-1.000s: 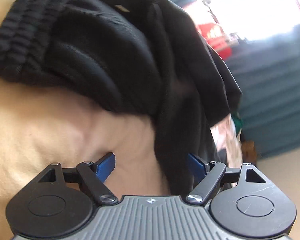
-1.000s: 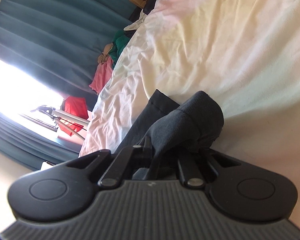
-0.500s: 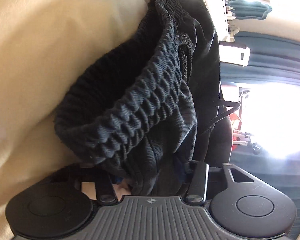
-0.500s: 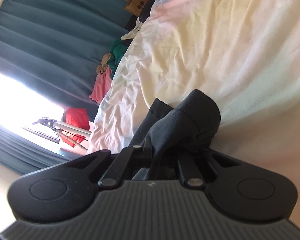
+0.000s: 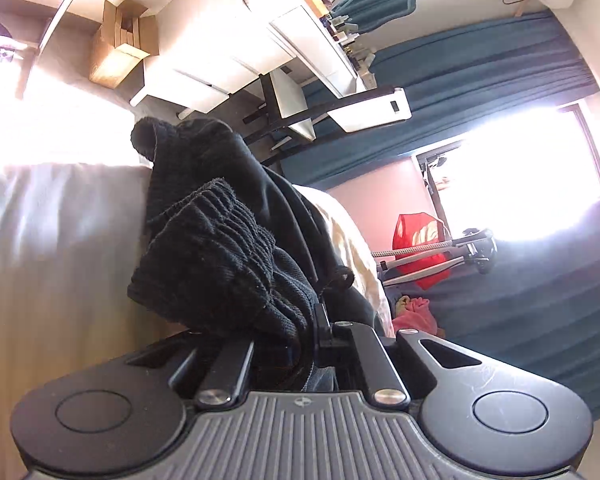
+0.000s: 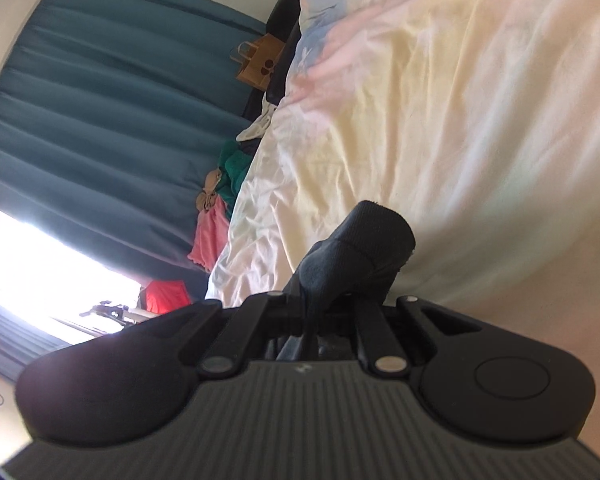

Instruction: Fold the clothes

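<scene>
In the left wrist view a black garment (image 5: pixel 228 240) with a ribbed elastic waistband hangs bunched over the pale bed sheet (image 5: pixel 52 248). My left gripper (image 5: pixel 300 344) has its jaws closing, with the waistband pinched between them. The fingertips are buried in the cloth. In the right wrist view my right gripper (image 6: pixel 324 312) is shut on a folded corner of dark grey-black cloth (image 6: pixel 360 248), which stands up just above the cream sheet (image 6: pixel 460 120). I cannot tell whether both grippers hold the same garment.
Behind the bed stand a white desk with shelves (image 5: pixel 260 52) and a cardboard box (image 5: pixel 120 44). Teal curtains (image 6: pixel 100 100) line the window wall. A red bag (image 5: pixel 416 236), pink and green clothes (image 6: pixel 208 240) and a paper bag (image 6: pixel 260 64) lie beside the bed.
My left gripper went from open beside the black garment to pinching its waistband, then rose, lifting the cloth off the bed. The right gripper shifted a little, still gripping the dark cloth.
</scene>
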`<action>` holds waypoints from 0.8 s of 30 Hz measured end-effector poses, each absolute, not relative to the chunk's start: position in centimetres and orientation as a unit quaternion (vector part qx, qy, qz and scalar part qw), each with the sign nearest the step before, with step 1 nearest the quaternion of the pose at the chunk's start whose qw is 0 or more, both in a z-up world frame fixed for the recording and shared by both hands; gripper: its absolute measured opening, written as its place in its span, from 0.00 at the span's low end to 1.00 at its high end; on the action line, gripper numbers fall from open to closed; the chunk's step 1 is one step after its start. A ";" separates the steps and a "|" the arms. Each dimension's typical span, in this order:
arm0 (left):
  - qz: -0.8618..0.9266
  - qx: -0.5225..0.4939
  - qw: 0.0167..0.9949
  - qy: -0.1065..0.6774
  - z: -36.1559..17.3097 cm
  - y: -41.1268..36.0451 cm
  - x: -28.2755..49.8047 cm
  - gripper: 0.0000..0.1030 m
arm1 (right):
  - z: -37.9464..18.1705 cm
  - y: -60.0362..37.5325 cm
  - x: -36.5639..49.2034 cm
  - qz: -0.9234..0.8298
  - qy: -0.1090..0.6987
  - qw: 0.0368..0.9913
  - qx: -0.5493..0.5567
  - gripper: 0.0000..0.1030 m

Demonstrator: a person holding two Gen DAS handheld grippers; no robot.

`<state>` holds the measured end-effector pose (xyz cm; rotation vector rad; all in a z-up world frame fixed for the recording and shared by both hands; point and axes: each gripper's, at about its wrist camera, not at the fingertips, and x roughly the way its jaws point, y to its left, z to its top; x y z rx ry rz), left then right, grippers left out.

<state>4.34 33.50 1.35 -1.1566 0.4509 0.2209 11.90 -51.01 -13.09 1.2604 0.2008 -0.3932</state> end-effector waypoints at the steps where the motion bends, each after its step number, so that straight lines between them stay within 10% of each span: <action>1: 0.101 -0.539 0.809 0.214 2.1 34.0 4.0 0.08 | -12.8 -50.9 11.5 -0.184 0.088 0.785 0.585 0.06; 24: 0.144 -0.389 0.830 0.374 -5.0 41.7 1.9 0.10 | -14.3 -49.1 10.8 -0.259 0.237 0.837 0.420 0.06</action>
